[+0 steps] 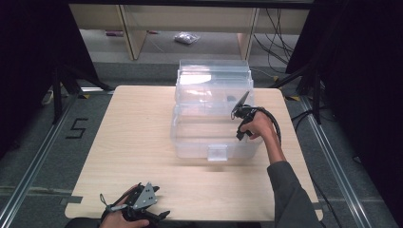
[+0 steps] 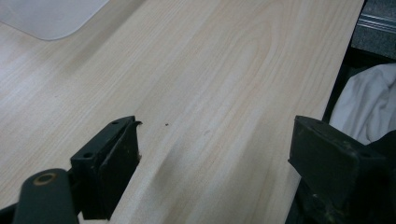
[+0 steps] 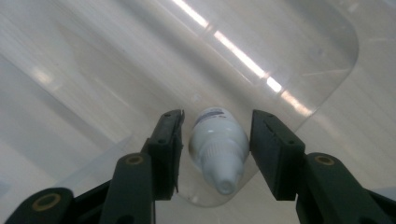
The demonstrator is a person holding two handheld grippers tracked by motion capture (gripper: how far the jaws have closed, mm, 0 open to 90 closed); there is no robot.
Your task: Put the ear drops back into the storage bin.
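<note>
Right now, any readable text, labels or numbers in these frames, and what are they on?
"5": black tape figure on the grey floor left of the table, in the high view.
Dark band of print on the small white bottle between the right gripper's jaws: too blurred to read.
Clear plastic box: no readable label.

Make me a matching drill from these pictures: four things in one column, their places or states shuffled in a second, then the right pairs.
1. small white bottle
2. clear plastic box
3. left gripper
4. white cloth

A. wide open over bare wood
B. beyond the table's edge
C. between the right gripper's parted jaws
D. middle of the table, lid raised

Pairs: 1-C, 2-D, 3-A, 4-B
</note>
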